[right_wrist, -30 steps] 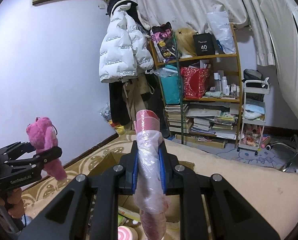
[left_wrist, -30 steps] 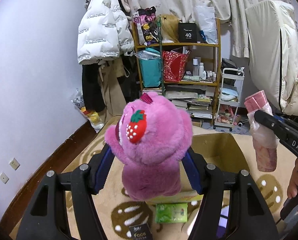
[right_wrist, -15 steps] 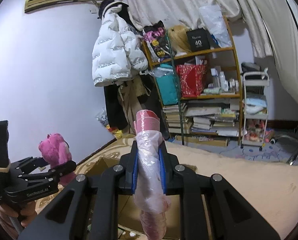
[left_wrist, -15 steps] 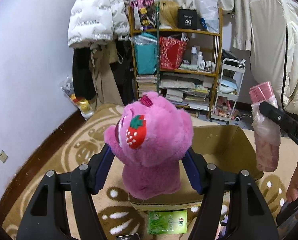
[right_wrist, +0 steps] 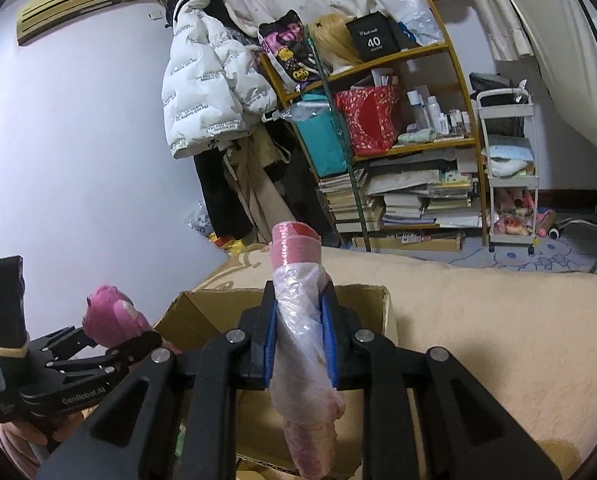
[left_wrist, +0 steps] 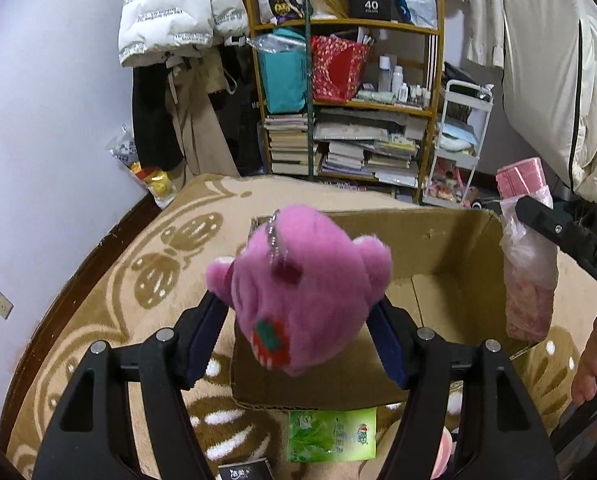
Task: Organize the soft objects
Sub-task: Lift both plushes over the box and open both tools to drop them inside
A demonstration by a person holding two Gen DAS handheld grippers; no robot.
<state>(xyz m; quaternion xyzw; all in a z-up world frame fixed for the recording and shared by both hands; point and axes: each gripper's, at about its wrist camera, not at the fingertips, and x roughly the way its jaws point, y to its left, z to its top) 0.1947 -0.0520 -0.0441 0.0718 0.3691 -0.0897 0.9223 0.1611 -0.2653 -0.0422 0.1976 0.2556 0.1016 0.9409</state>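
My left gripper [left_wrist: 298,332] is shut on a pink plush bear [left_wrist: 302,284] with a strawberry patch, tipped forward, head down, over the near edge of an open cardboard box [left_wrist: 438,248]. My right gripper [right_wrist: 298,332] is shut on a pink roll in a clear plastic bag [right_wrist: 302,336], upright above the box [right_wrist: 214,304]. The roll also shows at the right of the left wrist view [left_wrist: 528,256]. The bear and left gripper show at the left of the right wrist view [right_wrist: 112,316].
The box stands on a beige patterned blanket [left_wrist: 166,248]. A green packet [left_wrist: 332,434] and a small black box [left_wrist: 244,471] lie in front of it. A cluttered shelf [left_wrist: 350,80], hanging coats [left_wrist: 178,12] and a white cart [left_wrist: 458,140] stand behind.
The left gripper has moved forward and tilted down, so the bear now tips head-first over the box. The right gripper with the roll has come closer over the box.
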